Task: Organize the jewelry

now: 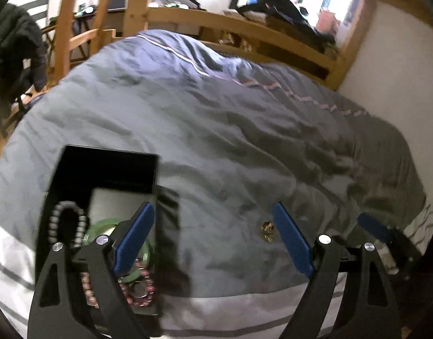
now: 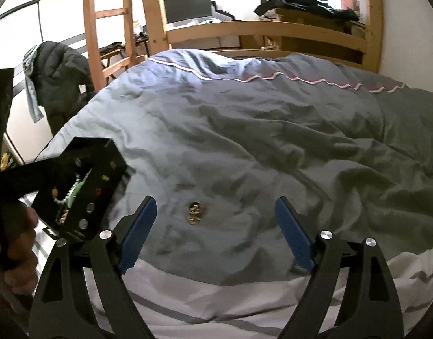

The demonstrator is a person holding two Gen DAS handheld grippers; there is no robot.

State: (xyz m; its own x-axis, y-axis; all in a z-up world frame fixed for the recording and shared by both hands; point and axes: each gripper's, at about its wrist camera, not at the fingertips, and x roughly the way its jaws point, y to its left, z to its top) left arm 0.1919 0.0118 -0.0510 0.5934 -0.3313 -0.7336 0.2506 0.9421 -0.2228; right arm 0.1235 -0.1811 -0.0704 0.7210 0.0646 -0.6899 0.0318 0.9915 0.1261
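Observation:
A black jewelry box [image 1: 75,169] lies open on the grey duvet at the lower left. It holds a grey bead bracelet [image 1: 65,221], a green bangle [image 1: 103,226] and a pink bead bracelet [image 1: 140,288]. The box also shows in the right wrist view [image 2: 97,186]. A small gold piece of jewelry [image 1: 267,230] lies on the duvet; it also shows in the right wrist view [image 2: 194,212]. My left gripper [image 1: 213,237] is open and empty, its left finger over the box. My right gripper [image 2: 213,234] is open and empty, the gold piece between its fingers and ahead.
The rumpled duvet [image 2: 259,141] covers the bed, with a white sheet [image 2: 216,296] at the near edge. A wooden bed frame [image 2: 261,31] stands behind, a wall on the right, and a chair with a dark jacket [image 2: 61,70] on the left.

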